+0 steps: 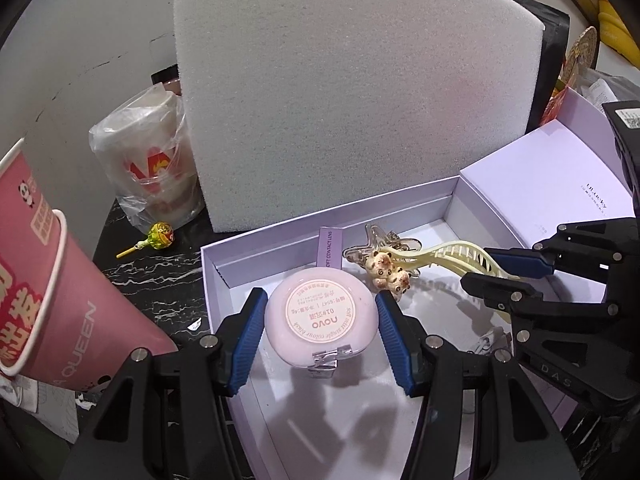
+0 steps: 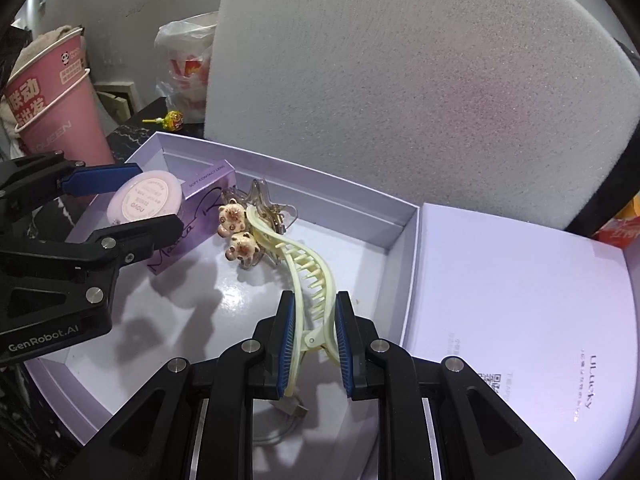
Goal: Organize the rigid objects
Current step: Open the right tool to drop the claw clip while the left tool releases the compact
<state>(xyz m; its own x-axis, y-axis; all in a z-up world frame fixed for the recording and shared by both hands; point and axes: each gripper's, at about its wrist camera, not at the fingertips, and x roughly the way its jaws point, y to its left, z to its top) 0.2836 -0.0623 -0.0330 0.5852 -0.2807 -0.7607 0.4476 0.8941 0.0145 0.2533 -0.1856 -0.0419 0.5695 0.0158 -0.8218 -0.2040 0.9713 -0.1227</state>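
We see our left claw point(image 1: 322, 316) spread wide around the round pink compact point(image 1: 321, 317), which lies label-up on the floor of the open lavender box point(image 1: 224, 254). Both blue pads point(image 1: 252, 316) stand just beside the compact's sides with a sliver of gap showing, so the claw grips nothing. At 12 o'clock from the compact a purple contact lens carton point(image 1: 331, 245) lies in the box, its near end under the compact's far edge.

Our right claw point(image 2: 314, 338) is closed on the hinge end of the cream hair clip point(image 2: 308, 268), whose toothed arms curve away toward 11 o'clock above the box floor. At the clip's far tip sit two little bear charms point(image 2: 236, 232) on a clear star-shaped clip point(image 2: 266, 200), touching the cream one. A white cable point(image 2: 280, 420) lies on the box floor beneath the right claw.

At 3 o'clock from the box is its lid point(image 2: 520, 300), white with small print. A big grey foam slab point(image 1: 352, 92) stands upright behind the box at 12 o'clock. On the dark marbled table point(image 1: 160, 276) at 10 o'clock lie a lollipop point(image 1: 158, 237), a bagged cup point(image 1: 148, 160), and stacked pink paper cups point(image 1: 52, 280).
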